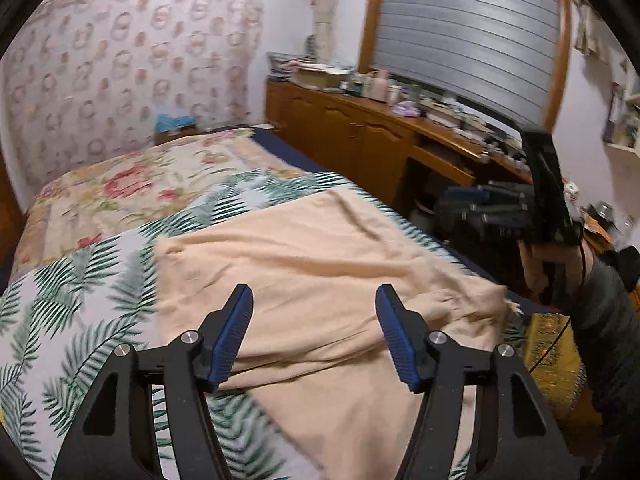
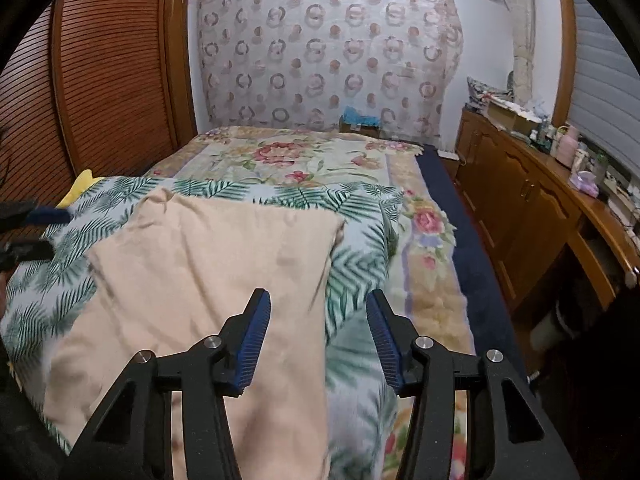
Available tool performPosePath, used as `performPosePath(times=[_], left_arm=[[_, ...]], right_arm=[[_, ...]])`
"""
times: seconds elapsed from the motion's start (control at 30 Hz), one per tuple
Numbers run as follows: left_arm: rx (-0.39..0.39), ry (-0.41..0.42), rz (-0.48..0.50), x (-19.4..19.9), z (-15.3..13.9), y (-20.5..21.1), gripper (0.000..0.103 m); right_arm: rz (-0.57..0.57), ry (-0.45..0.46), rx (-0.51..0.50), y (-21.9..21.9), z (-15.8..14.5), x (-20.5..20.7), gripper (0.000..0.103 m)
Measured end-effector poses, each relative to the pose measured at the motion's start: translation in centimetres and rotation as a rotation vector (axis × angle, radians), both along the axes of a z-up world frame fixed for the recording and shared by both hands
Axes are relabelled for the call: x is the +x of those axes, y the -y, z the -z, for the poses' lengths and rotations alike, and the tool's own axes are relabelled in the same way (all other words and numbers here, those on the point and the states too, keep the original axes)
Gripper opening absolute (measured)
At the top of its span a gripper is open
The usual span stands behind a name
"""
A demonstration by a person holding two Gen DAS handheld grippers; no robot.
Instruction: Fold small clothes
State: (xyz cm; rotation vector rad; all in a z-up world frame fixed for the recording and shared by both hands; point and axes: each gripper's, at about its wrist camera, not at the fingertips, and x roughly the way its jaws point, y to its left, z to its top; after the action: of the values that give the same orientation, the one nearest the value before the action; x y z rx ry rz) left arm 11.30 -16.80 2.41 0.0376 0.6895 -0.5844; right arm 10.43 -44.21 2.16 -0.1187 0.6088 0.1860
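From the left wrist camera, the left gripper [image 1: 315,300], black-armed with ribbed blue pads, has its jaws standing apart with nothing between them. It hangs over a peach-coloured soft cloth garment [image 1: 320,256] that lies spread on the bed [image 1: 60,320]. The garment's far part lies flat with shallow creases, while its near right edge is bunched into folds. Under it is a white bedcover printed with green palm fronds [image 1: 80,340], and farther up the bed a cream blanket with red and pink flowers [image 1: 132,184]. At the right, beyond the bed's edge, the right gripper [image 1: 504,216] shows from the side, blurred, carried by a person's hand [image 1: 540,264] in a dark grey sleeve [image 1: 600,320]; from this view I cannot tell how its jaws stand. A brown wooden sideboard [image 1: 360,132] cluttered with small items runs along the wall under a grey slatted window shutter [image 1: 468,28].

From the right wrist camera, the right gripper [image 2: 318,300] also has its jaws apart and empty. Its left pad sits above the peach garment [image 2: 208,272], its right pad above the palm-frond bedcover [image 2: 356,272], so the garment's right edge runs between the two. The garment lies flat across the near left part of the bed, touched by neither gripper. At the far left edge the left gripper [image 2: 28,232] is a dark blurred shape. A reddish-brown louvred wooden door [image 2: 100,80] stands at the left.
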Motion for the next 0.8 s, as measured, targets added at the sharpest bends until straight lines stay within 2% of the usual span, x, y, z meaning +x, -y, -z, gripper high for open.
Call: performPosePath(times=[0.1,0.27,0.33,0.47,0.67,0.73,0.8], left_arm=[[0.011,0.003,-0.049,0.5,1.1,-1.4,0.064],[0.037,-0.038,-0.096,1.4,3.5,-2.6,0.064],[0.063,-0.060,-0.104,1.7,4.5,-2.6,0.064],[0.110,-0.088,-0.105,2.3,6.1,-2.7,0.064],[0.131,-0.127,-0.106,2.9,7.4,-2.5,0.064],[0.146,-0.139,-0.104,3.1,7.7,-2.2,0.064],[0.167,-0.150,-0.103,3.2,8.1,-1.9,0.064]], right_arm=[[0.007,-0.035,0.017,0.0,0.1,3.8,0.043],[0.033,-0.113,0.052,0.2,1.0,10.7,0.036],[0.046,-0.161,0.100,0.6,1.6,13.5,0.036],[0.060,-0.221,0.198,1.1,2.6,16.4,0.036],[0.050,-0.272,0.249,1.6,3.0,18.9,0.035],[0.027,-0.272,0.261,1.8,2.8,18.9,0.014],[0.011,-0.249,0.252,2.0,2.4,18.5,0.006]])
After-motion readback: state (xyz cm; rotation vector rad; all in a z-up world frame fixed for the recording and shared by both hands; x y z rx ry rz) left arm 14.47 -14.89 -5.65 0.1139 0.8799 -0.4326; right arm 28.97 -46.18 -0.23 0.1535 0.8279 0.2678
